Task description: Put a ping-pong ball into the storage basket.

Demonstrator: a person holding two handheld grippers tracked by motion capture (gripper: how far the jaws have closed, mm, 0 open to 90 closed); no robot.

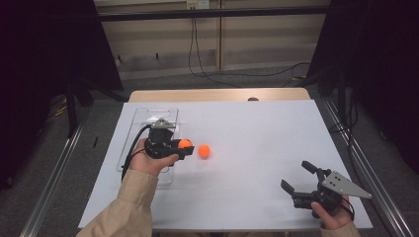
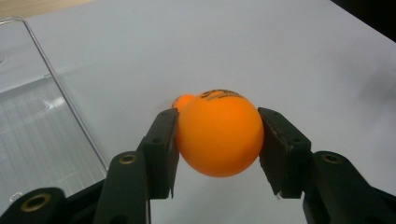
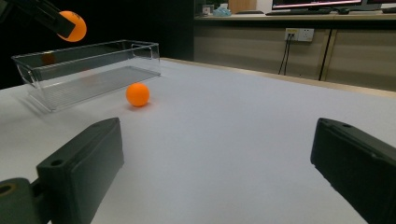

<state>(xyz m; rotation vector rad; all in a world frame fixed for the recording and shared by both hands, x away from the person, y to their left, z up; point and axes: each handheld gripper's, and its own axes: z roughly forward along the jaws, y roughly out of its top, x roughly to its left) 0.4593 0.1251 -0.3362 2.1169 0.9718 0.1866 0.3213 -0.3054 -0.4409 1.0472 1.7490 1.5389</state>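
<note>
My left gripper [image 2: 218, 140] is shut on an orange ball [image 2: 219, 135], whose sides both pads press. In the high view that held ball [image 1: 185, 143] hangs above the white table next to a clear plastic tray [image 1: 140, 121], with the left gripper [image 1: 184, 147] pointing right. A second orange ball [image 1: 204, 151] lies on the table just right of it, also seen as the loose ball [image 3: 137, 94] beside the tray [image 3: 88, 70]. My right gripper [image 1: 298, 177] rests near the front right with its jaws wide apart and nothing between them.
The white table top [image 1: 257, 133] reaches to a wooden strip at the back. Metal rails run along both sides of the table. Cables hang down the back wall. Dark curtains stand at the left and right.
</note>
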